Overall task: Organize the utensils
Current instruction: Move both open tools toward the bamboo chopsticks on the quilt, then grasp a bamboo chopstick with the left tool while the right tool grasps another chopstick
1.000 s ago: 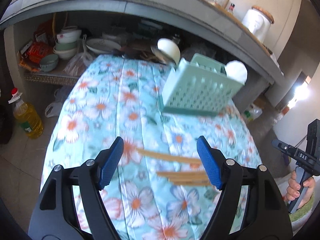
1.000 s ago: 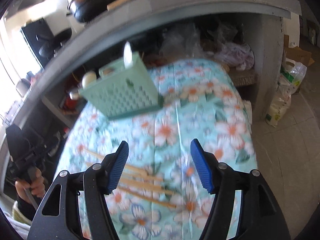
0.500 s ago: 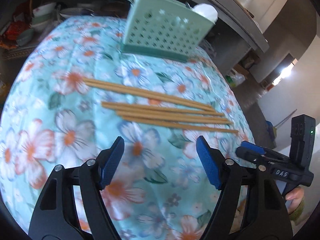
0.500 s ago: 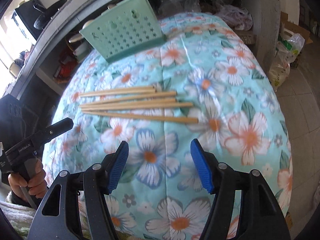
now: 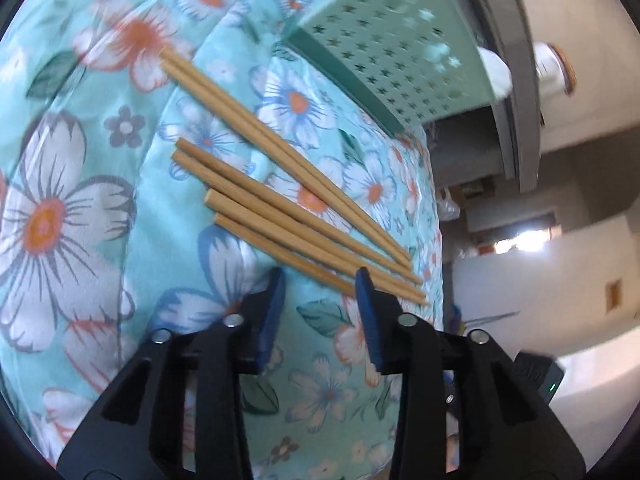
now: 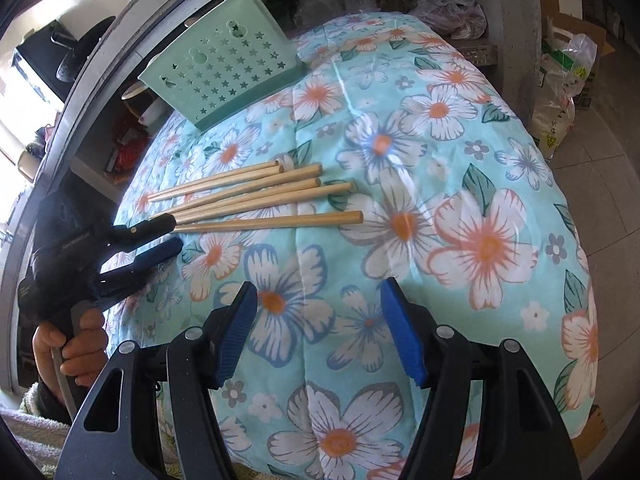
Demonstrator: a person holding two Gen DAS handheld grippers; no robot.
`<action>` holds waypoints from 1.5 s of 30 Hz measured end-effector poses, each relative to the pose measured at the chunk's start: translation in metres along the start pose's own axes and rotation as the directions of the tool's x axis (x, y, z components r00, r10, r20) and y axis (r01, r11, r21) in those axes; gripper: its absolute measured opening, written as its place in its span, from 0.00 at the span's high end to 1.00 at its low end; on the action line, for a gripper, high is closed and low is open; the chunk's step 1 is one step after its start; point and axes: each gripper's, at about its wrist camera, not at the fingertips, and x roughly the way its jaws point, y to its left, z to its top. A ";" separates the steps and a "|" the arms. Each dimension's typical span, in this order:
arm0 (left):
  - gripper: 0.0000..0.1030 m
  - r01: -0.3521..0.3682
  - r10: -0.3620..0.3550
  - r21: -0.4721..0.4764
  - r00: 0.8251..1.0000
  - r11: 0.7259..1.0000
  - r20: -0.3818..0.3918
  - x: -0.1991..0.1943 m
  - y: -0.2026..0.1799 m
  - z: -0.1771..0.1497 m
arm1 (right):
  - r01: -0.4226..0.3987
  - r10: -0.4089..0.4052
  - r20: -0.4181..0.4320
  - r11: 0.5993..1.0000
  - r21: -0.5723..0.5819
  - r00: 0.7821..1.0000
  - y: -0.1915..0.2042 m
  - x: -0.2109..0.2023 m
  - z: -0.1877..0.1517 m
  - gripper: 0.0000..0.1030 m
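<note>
Jaws of the left gripper (image 5: pixel 320 280) have just narrowed around the nearest chopstick (image 5: pixel 280 248), unpinched; right gripper (image 6: pixel 318 292) gapes empty.

chopsticks (image 6: pixel 256 200) lie side by side on the cloth (image 6: pixel 460 248), with the basket (image 6: pixel 224 72) behind them.

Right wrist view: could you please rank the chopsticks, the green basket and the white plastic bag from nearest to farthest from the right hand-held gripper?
From the right hand-held gripper:
1. Chopsticks, lying on the floral cloth just ahead, slightly left.
2. Green basket, standing beyond them, upper left.
3. White plastic bag, on the floor, far right.
</note>
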 end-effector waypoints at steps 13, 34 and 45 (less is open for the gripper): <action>0.87 0.058 -0.053 -0.186 0.998 0.981 0.028 0.003 0.018 0.004 | -0.030 0.030 0.002 0.999 0.018 1.000 -0.006 0.003 0.002 0.39; 0.87 -0.025 0.076 -0.270 0.981 0.962 0.179 -0.080 0.071 0.004 | -0.246 0.239 0.060 0.934 0.260 0.969 -0.037 0.012 0.026 0.51; 0.86 -0.007 0.052 -0.264 0.985 0.964 0.166 -0.078 0.077 0.002 | -0.301 0.286 0.102 0.848 0.436 0.953 -0.049 0.045 0.039 0.76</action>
